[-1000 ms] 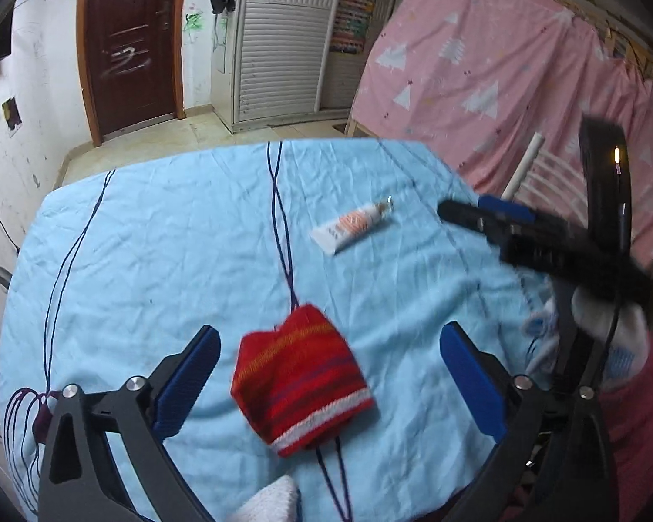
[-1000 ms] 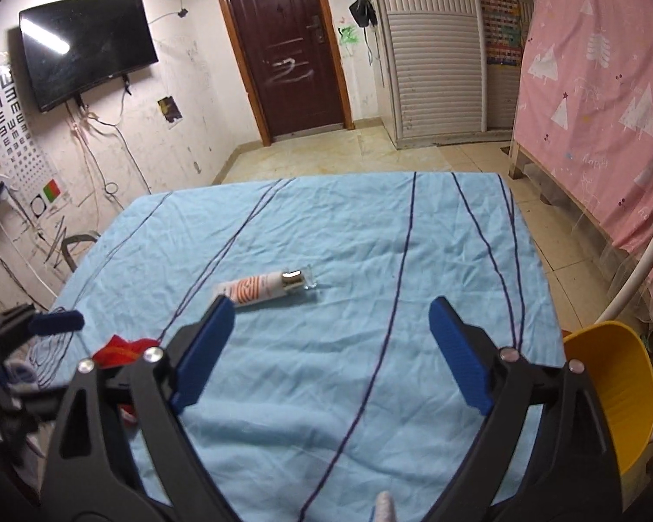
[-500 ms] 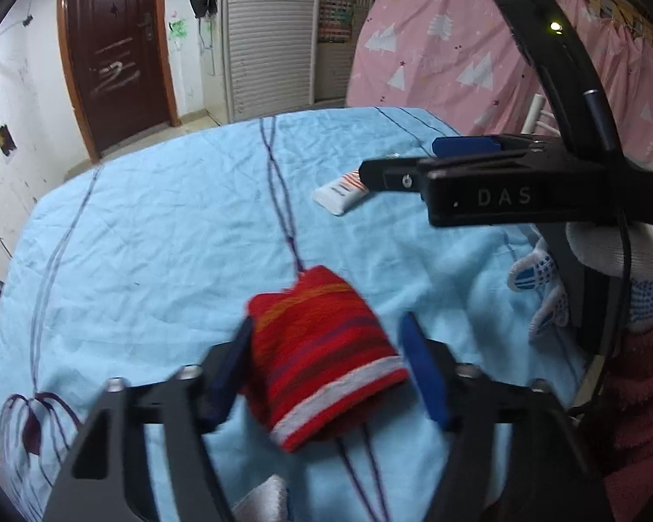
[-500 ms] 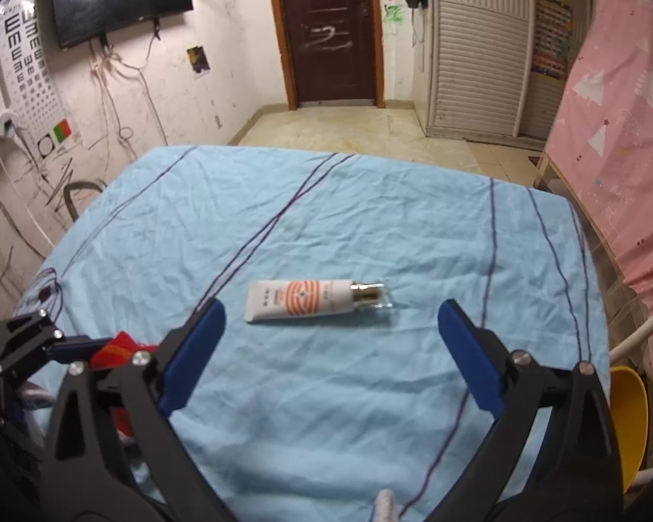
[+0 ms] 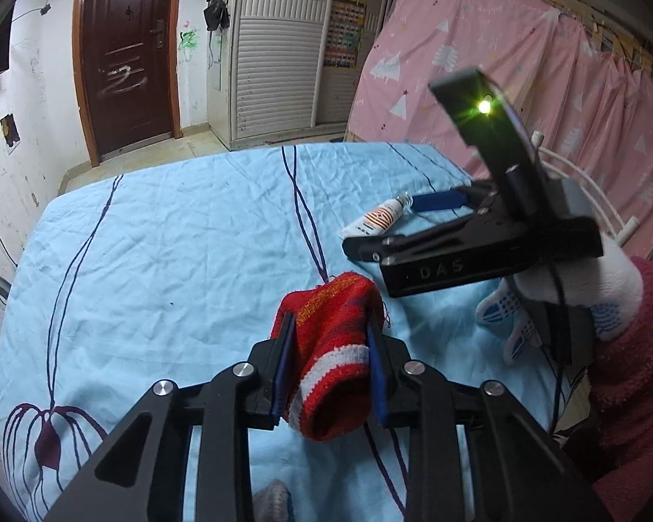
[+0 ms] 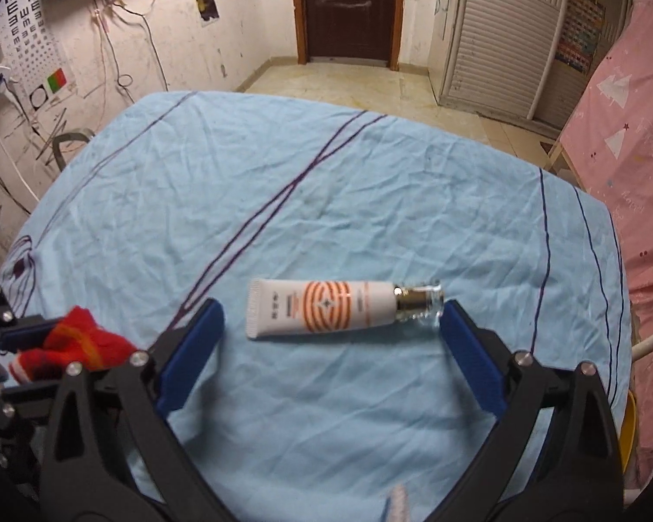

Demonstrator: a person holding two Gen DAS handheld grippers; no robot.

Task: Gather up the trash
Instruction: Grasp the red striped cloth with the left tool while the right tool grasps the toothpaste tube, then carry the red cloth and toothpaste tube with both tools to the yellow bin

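the left gripper (image 5: 331, 361) has just been closing, and now its two blue pads press on the sides of the red sock (image 5: 326, 348). a second ago its jaws were spread wide and the sock lay flat on the blue sheet (image 5: 174, 239) between them, not touched. half a second ago the pads were near the sock but not on it. now the sock is pinched and bunched up, with its white stripe toward the camera and its red toe end poking out past the fingertips.

the right gripper (image 6: 331, 326) has its jaws spread wide. the white tube (image 6: 326, 308) with orange rings lies flat on the sheet right between its fingertips, with its shiny cap beside the right finger. i cannot tell if the cap touches that finger. a second ago the tube was far ahead of this gripper and off to the left. half a second ago it was closer, but still out in front of the tips. now it sits in the gap between them.

in the left view the right gripper is off to the right, held by a hand in a white glove (image 5: 587, 300). it now reaches over the tube there.

in the right view the red sock shows far to the left, held in the other gripper.
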